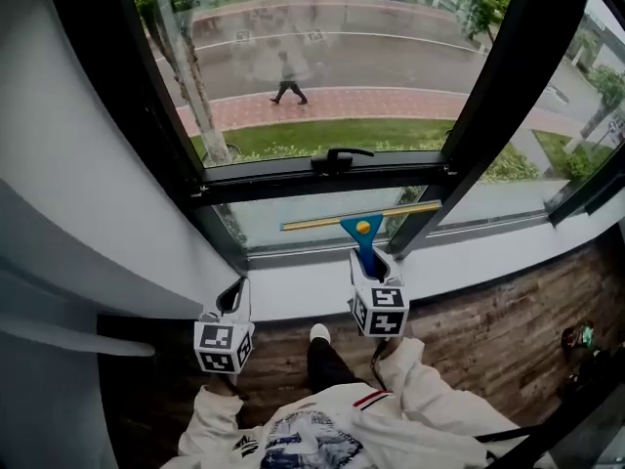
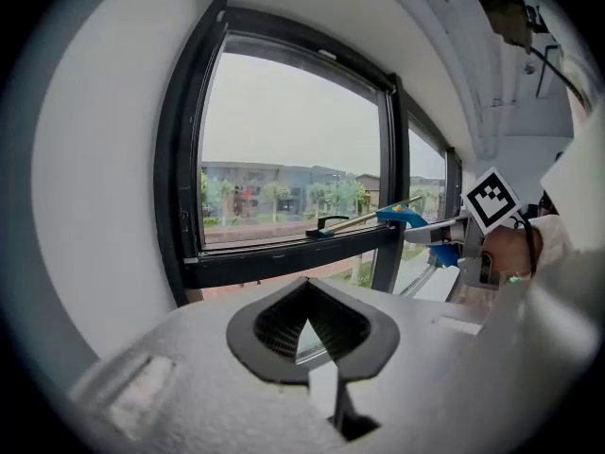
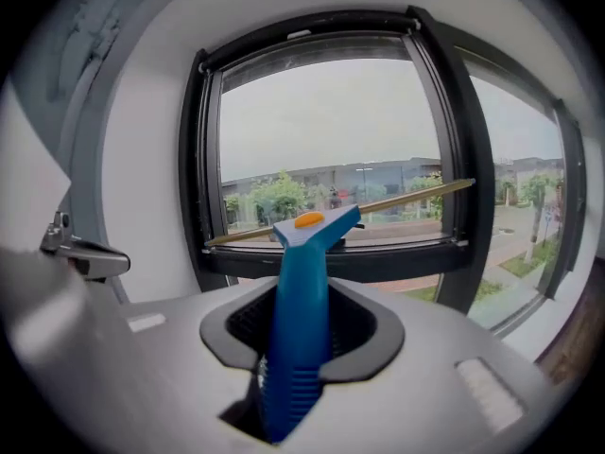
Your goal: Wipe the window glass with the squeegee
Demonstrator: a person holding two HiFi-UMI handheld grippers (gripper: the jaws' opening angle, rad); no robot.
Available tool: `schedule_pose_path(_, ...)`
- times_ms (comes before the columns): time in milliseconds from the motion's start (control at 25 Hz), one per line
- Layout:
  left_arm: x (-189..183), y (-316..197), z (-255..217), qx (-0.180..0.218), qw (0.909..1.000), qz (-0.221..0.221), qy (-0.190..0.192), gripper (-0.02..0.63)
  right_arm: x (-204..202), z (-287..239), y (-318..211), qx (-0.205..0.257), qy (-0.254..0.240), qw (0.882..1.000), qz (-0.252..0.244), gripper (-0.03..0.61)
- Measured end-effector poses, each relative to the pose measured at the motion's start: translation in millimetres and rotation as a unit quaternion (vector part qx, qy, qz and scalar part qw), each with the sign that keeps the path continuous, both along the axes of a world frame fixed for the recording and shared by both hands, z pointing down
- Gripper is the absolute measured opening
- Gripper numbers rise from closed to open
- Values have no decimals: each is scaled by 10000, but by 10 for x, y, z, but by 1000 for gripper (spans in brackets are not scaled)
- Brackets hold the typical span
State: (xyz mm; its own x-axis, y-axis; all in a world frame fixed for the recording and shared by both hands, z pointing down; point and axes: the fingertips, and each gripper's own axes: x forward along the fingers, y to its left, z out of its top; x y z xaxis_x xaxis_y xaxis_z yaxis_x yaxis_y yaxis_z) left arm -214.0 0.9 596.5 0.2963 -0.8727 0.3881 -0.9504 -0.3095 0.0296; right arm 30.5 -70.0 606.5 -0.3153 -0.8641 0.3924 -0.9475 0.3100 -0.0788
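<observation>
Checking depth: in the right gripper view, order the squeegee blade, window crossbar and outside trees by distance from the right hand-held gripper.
1. squeegee blade, just ahead, slanting.
2. crossbar, behind it, on the window.
3. trees, outside, left.

wall (image 1: pixel 78 164) white | window frame (image 1: pixel 273 180) black | floor (image 1: pixel 488 330) dark wood | daylight overcast

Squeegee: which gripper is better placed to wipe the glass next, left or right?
Right. The right gripper is shut on the squeegee handle, with the blade before the lower glass. The left gripper holds nothing and hangs lower by the wall.
</observation>
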Motion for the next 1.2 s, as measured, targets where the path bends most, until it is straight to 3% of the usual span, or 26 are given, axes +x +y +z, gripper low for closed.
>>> schedule_pose_path(120,77,558,-80,226,9997,67,-6,0,237,-4,675,-102,10,9997,219,123)
schedule_pose_path(280,164,1356,-2,154,9997,104,132,-2,286,-2,1569,-215,-236,9992,230,123)
schedule_pose_path(480,422,1989,-51,215,9991,287,247,0,317,-171,2216,-126,-348,9992,148,123)
schedule_pose_path(640,662,2239,-230,345,9976,412,440,-2,502,-361,2514,-12,-432,9988,223,123)
schedule_pose_path(1040,1274,2410,-860,929,9930,505,517,-2,850,-978,2832,617,-534,9965,-182,123)
schedule_pose_path(1200,1419,2523,-975,1010,9924,451,539,-2,952,-1023,2982,586,-656,9959,-189,123)
